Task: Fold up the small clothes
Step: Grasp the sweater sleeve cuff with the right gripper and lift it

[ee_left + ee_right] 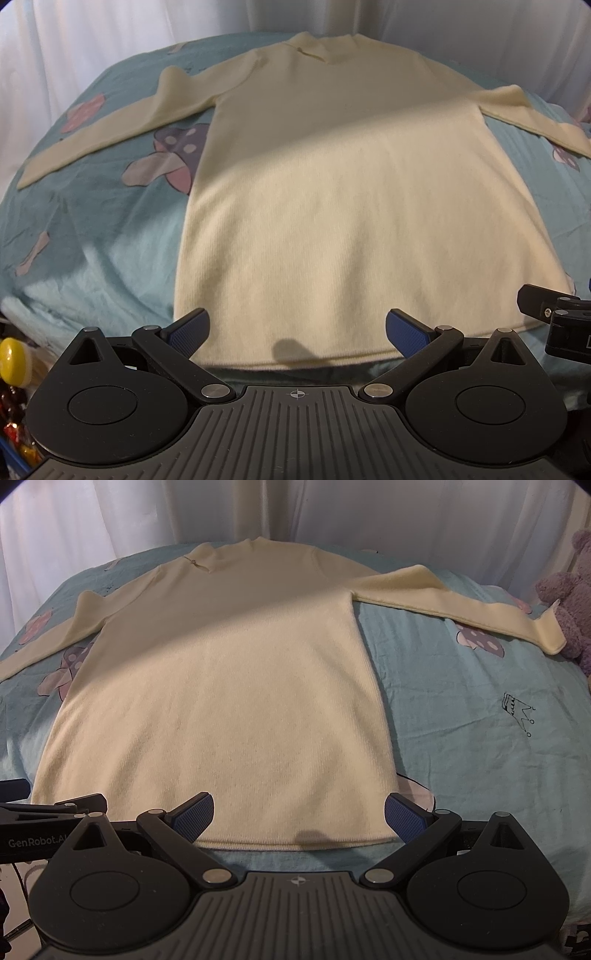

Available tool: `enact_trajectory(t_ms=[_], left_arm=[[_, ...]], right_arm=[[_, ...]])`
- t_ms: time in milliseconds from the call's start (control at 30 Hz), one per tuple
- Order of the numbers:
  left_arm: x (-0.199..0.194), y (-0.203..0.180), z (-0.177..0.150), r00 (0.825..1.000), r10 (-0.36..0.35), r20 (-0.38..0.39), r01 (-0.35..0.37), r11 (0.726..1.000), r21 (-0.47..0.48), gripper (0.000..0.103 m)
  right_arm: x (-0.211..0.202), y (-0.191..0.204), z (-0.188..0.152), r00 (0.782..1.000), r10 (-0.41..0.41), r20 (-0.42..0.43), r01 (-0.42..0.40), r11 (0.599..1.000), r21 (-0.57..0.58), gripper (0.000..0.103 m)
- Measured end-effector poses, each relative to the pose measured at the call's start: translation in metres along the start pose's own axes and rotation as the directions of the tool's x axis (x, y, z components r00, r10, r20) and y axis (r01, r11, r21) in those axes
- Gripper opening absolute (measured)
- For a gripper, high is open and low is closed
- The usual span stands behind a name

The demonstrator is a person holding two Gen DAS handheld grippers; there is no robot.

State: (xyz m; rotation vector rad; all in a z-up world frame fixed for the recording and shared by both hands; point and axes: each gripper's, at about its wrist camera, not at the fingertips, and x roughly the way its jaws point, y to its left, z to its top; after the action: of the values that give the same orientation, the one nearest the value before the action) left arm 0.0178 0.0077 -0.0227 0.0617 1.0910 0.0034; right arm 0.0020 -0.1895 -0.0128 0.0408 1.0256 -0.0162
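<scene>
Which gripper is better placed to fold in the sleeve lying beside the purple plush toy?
The right gripper, probably. Its view shows that sleeve running out to the plush toy on its own side; the left gripper faces the sweater's other half. Both jaws are open.

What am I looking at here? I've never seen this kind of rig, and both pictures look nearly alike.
A person holds one two-finger gripper in each hand, and each carries a fisheye camera looking forward along its fingers. One picture comes from the left gripper, the other from the right gripper. The black shapes with blue pads at the bottom are the fingers; both grippers are open and hold nothing. A cream long-sleeved sweater lies flat on a blue patterned bedsheet, sleeves spread out, hem nearest the grippers, not yet folded. A purple plush toy sits by the end of one sleeve, at the picture's right edge.
</scene>
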Motion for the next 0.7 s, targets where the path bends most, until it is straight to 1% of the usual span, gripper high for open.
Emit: enact_trajectory(t_ms=[67, 100, 133, 167, 200, 233, 267, 300, 333, 367, 400, 433, 500, 533, 567, 600, 633, 667, 700], left_arm=[[0.001, 0.000, 0.000, 1.000, -0.002, -0.005, 0.002, 1.000, -0.002, 0.103], [0.002, 0.000, 0.000, 1.000, -0.005, -0.006, 0.005, 1.000, -0.005, 0.103], [0.003, 0.001, 0.001, 1.000, -0.009, -0.007, 0.009, 1.000, -0.008, 0.103], [0.004, 0.001, 0.002, 1.000, -0.014, -0.007, 0.014, 1.000, -0.012, 0.103], [0.006, 0.002, 0.003, 1.000, -0.019, -0.008, 0.019, 1.000, -0.018, 0.103], [0.008, 0.003, 0.005, 1.000, -0.024, -0.008, 0.024, 0.999, -0.026, 0.103], [0.010, 0.004, 0.007, 0.999, -0.031, -0.008, 0.031, 0.999, -0.036, 0.103], [0.012, 0.005, 0.008, 0.999, -0.038, -0.008, 0.038, 0.998, -0.046, 0.103], [0.015, 0.006, 0.010, 0.999, -0.042, -0.008, 0.042, 0.998, -0.055, 0.103], [0.017, 0.007, 0.013, 0.999, -0.045, -0.008, 0.044, 0.997, -0.064, 0.103], [0.019, 0.008, 0.015, 0.999, -0.045, -0.007, 0.044, 0.997, -0.071, 0.103], [0.021, 0.008, 0.017, 0.999, -0.042, -0.007, 0.042, 0.996, -0.077, 0.103], [0.026, 0.008, 0.020, 0.999, -0.039, -0.008, 0.038, 0.995, -0.093, 0.103], [0.028, 0.008, 0.022, 0.999, -0.041, -0.014, 0.039, 0.994, -0.102, 0.103], [0.030, 0.007, 0.023, 0.999, -0.046, -0.019, 0.043, 0.993, -0.112, 0.103], [0.033, 0.006, 0.025, 0.998, -0.051, -0.023, 0.048, 0.991, -0.121, 0.103], [0.036, 0.004, 0.028, 0.998, -0.053, -0.025, 0.049, 0.991, -0.127, 0.103], [0.039, 0.003, 0.031, 0.998, -0.051, -0.028, 0.047, 0.990, -0.131, 0.103], [0.044, 0.000, 0.036, 0.999, -0.043, -0.033, 0.038, 0.990, -0.137, 0.103]], right_arm=[[0.000, -0.002, 0.000, 0.999, 0.035, 0.028, -0.035, 0.999, 0.006, 0.099], [-0.001, -0.004, 0.000, 0.996, 0.071, 0.058, -0.071, 0.997, 0.011, 0.099], [-0.001, -0.008, -0.001, 0.988, 0.116, 0.100, -0.119, 0.993, 0.022, 0.099], [-0.002, -0.016, 0.000, 0.974, 0.169, 0.152, -0.178, 0.983, 0.047, 0.099], [-0.002, -0.026, -0.001, 0.949, 0.229, 0.215, -0.252, 0.964, 0.085, 0.099], [0.000, -0.038, -0.002, 0.919, 0.277, 0.280, -0.322, 0.938, 0.128, 0.099], [0.002, -0.050, -0.001, 0.895, 0.295, 0.333, -0.366, 0.914, 0.175, 0.099], [0.005, -0.061, 0.002, 0.892, 0.283, 0.353, -0.375, 0.900, 0.224, 0.099], [0.010, -0.073, 0.008, 0.901, 0.259, 0.348, -0.361, 0.892, 0.271, 0.099], [0.017, -0.087, 0.015, 0.915, 0.233, 0.329, -0.342, 0.882, 0.324, 0.099], [0.023, -0.102, 0.020, 0.921, 0.223, 0.321, -0.339, 0.863, 0.374, 0.099], [0.032, -0.124, 0.026, 0.917, 0.221, 0.332, -0.359, 0.821, 0.445, 0.099], [0.048, -0.170, 0.030, 0.894, 0.202, 0.401, -0.415, 0.713, 0.565, 0.099], [0.054, -0.187, 0.032, 0.885, 0.187, 0.426, -0.432, 0.668, 0.606, 0.098], [0.064, -0.213, 0.038, 0.876, 0.159, 0.455, -0.451, 0.601, 0.660, 0.097], [0.073, -0.234, 0.043, 0.871, 0.135, 0.472, -0.461, 0.555, 0.692, 0.089], [0.083, -0.252, 0.048, 0.870, 0.114, 0.480, -0.464, 0.516, 0.720, 0.078], [0.093, -0.270, 0.055, 0.876, 0.089, 0.474, -0.455, 0.477, 0.752, 0.074], [0.102, -0.283, 0.060, 0.881, 0.070, 0.468, -0.447, 0.451, 0.773, 0.068]])
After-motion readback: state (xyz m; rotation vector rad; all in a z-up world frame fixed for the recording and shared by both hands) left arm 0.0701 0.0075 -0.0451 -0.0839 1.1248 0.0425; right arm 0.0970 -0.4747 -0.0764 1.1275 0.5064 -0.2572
